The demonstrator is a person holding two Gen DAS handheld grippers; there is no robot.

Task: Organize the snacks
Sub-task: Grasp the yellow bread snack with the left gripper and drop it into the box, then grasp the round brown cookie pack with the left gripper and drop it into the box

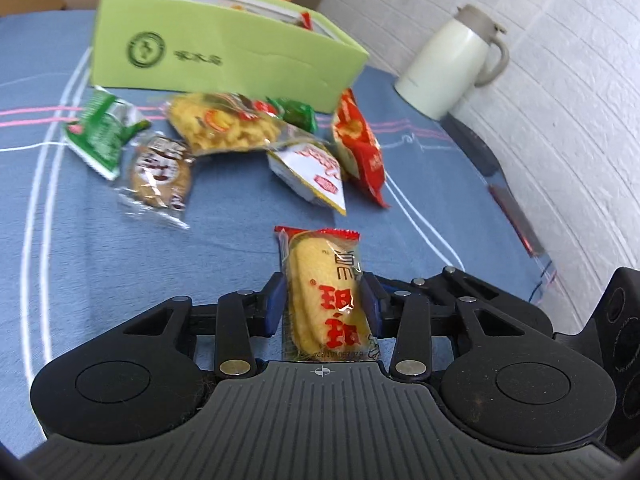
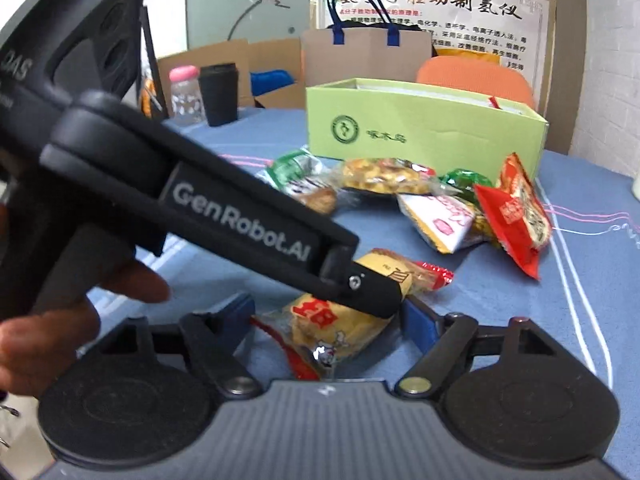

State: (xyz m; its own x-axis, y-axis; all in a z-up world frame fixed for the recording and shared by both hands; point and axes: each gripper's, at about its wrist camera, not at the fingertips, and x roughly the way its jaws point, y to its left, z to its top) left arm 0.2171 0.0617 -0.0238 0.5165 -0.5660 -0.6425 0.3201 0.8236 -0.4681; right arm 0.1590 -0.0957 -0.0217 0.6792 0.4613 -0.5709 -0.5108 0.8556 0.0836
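My left gripper is shut on a yellow cake pack with red ends, held just above the blue tablecloth. The same pack shows in the right wrist view, with the left gripper's body crossing over it. My right gripper is open, its blue pads on either side of the pack without touching it. Behind lies a pile of snacks: a green pack, a brown biscuit, yellow crisps, a white pack and a red pack. A light green box stands open behind them.
A white thermos jug stands at the table's right edge by the white wall. In the right wrist view, a black cup and a pink-capped bottle stand at the far left, and a paper bag and an orange chair stand behind the box.
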